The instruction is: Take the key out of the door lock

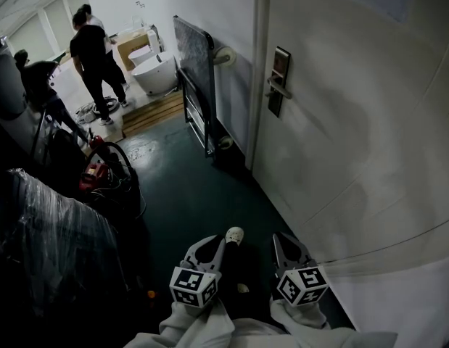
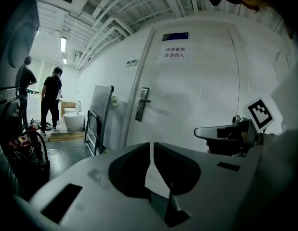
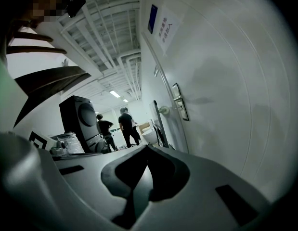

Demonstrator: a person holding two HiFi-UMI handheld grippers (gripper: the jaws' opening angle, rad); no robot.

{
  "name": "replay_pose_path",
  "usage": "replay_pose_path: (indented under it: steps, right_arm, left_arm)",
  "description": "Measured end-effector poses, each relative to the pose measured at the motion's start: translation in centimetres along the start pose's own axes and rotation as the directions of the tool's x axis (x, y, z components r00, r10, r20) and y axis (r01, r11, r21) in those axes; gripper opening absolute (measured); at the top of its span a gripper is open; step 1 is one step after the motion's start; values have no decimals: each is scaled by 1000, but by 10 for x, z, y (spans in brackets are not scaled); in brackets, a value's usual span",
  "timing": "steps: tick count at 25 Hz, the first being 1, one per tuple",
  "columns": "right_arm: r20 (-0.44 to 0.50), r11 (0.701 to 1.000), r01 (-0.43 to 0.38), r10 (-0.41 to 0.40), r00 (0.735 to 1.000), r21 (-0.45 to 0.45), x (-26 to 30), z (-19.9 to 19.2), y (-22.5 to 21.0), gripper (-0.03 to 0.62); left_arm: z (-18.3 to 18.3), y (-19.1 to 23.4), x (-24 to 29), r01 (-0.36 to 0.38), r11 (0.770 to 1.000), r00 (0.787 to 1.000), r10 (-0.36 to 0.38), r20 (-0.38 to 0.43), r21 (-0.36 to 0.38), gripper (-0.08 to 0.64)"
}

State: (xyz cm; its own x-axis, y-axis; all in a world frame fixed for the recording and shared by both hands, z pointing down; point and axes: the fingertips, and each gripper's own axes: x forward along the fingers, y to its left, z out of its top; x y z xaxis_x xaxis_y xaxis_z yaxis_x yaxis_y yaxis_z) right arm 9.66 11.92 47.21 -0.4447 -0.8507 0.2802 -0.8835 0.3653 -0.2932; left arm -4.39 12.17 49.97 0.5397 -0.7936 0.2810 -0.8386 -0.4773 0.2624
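Observation:
The white door (image 1: 355, 136) fills the right of the head view. Its dark lock plate with a lever handle (image 1: 279, 82) sits well ahead of both grippers; it also shows in the left gripper view (image 2: 142, 104) and the right gripper view (image 3: 180, 107). At this distance I cannot make out a key in it. My left gripper (image 1: 212, 243) and right gripper (image 1: 282, 242) hang low, side by side over the dark floor, far short of the lock. In their own views the left gripper (image 2: 151, 146) and the right gripper (image 3: 145, 148) have jaws closed together on nothing.
A folded metal trolley (image 1: 196, 75) leans on the wall left of the door. Two people (image 1: 93, 46) stand at the back by a white toilet (image 1: 155, 71). Red equipment with hoses (image 1: 99, 174) and a plastic-wrapped bulk (image 1: 50, 245) line the left. A stacked washer (image 3: 81, 124) stands behind.

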Motion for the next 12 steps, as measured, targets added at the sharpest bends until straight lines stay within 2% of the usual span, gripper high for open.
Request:
replay_pose_path:
  steps: [12]
  right_arm:
    - [29, 1000, 25, -25, 999, -16, 79, 47, -36, 52]
  left_arm:
    - [48, 44, 84, 39, 999, 999, -39, 24, 4, 31]
